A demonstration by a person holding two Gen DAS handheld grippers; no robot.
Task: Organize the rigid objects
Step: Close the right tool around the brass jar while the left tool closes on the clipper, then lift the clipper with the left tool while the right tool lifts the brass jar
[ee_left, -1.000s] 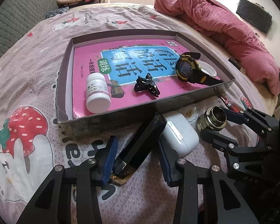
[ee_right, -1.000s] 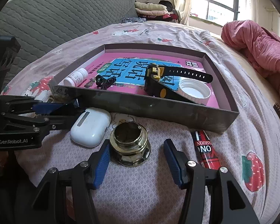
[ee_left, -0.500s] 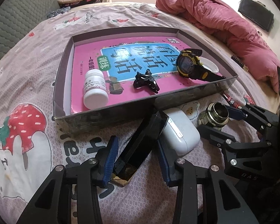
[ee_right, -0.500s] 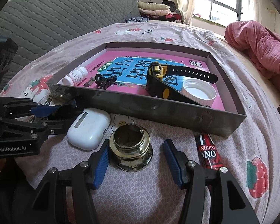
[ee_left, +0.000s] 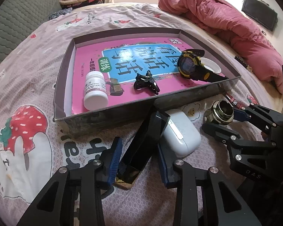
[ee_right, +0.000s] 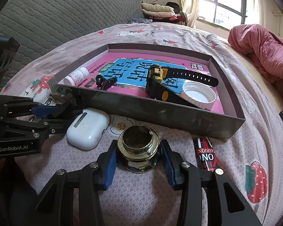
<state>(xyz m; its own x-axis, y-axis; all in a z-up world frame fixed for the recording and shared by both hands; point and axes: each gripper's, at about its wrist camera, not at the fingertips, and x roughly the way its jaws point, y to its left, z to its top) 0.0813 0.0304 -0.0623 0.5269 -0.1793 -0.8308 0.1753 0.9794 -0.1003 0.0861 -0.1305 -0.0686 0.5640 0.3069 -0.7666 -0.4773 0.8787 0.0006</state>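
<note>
A shallow grey box (ee_left: pixel 62 86) (ee_right: pixel 160 111) on the bed holds a pink book, a white pill bottle (ee_left: pixel 95 88) (ee_right: pixel 76 78), a black hair clip (ee_left: pixel 146 82) (ee_right: pixel 104 82), a black-and-yellow watch (ee_left: pixel 191 67) (ee_right: pixel 160 86) and a white lid (ee_right: pixel 199 96). My left gripper (ee_left: pixel 139 156) is open around a black rectangular case (ee_left: pixel 145 141) lying on the sheet. A white earbud case (ee_left: pixel 181 133) (ee_right: pixel 88 128) lies beside it. My right gripper (ee_right: pixel 138 154) straddles a brass fitting (ee_right: pixel 138 148) (ee_left: pixel 219 113), pads close to its sides.
A red-and-black tube (ee_right: pixel 206 154) lies on the sheet right of the brass fitting. A pink quilt (ee_left: pixel 226 24) is heaped at the right. A grey padded headboard (ee_right: pixel 56 18) and folded clothes are at the back left.
My right gripper's fingers have closed in toward the brass fitting. My left gripper has narrowed slightly around the black case. Both cameras have risen a little.
</note>
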